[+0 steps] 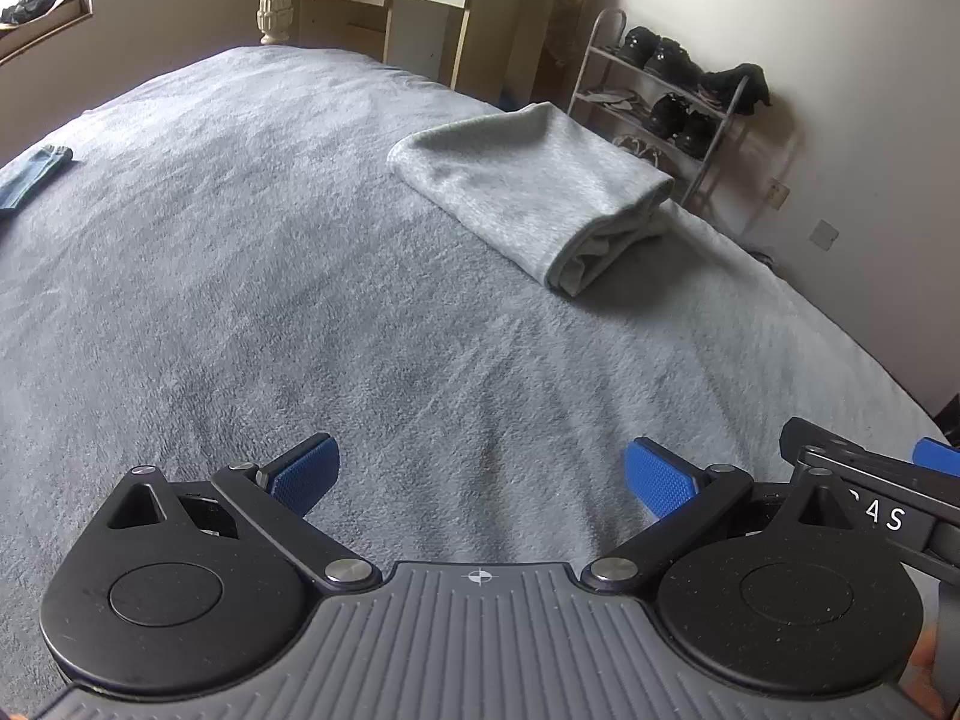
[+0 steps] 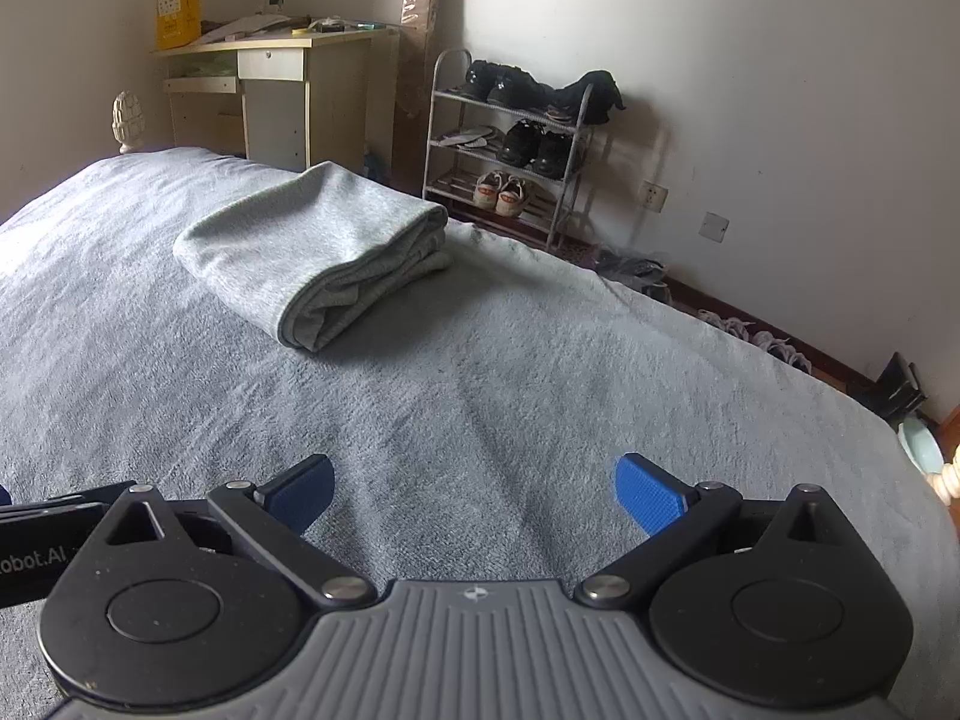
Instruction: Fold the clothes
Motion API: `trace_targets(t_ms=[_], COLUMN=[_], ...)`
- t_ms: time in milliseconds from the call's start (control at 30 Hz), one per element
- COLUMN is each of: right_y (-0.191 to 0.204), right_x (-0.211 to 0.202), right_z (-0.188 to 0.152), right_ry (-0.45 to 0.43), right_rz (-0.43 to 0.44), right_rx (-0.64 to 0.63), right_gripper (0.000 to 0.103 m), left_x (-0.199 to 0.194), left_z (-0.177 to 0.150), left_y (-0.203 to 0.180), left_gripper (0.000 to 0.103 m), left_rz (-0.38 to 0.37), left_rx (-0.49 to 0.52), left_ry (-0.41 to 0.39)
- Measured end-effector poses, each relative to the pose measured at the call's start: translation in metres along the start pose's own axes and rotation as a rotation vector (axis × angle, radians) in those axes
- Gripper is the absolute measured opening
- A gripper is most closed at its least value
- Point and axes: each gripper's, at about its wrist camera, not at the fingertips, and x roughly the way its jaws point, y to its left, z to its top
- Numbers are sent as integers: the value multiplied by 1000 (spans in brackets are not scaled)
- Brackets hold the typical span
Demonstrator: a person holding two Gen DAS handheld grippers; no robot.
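folded grey garment (image 2: 312, 252) on bed (image 2: 540, 360)

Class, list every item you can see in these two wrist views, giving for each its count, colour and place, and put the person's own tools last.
Folded garment: one, light grey, on the bed toward its far right side.
Bed cover: one, grey-blue, spread over the whole bed.
Blue cloth: one, partly cut off, at the bed's far left edge.
Desk: one, pale wood, in the far corner, cluttered on top.
Yellow box: one, standing on the desk.
Shoe rack: one, metal, by the right wall, holding dark and white shoes.
Bedpost knob: one, cream, at the bed's far corner.
Left hand-held gripper: one, black with blue pads, open, empty.
Right hand-held gripper: one, same colours, open, empty.
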Motion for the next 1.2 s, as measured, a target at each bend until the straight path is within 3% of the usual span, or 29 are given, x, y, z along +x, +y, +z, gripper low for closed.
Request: trace_targets(t_ms=[1200], right_y=[-1], right_x=[9], right_z=[-5], right_ry=[44], right_rz=[-7], right_rx=[-12], right_gripper=[102], left_x=[2], left_z=[1], left_y=[-5], left_gripper=[103], left_rz=[13], left_rx=[18], left_ry=[18])
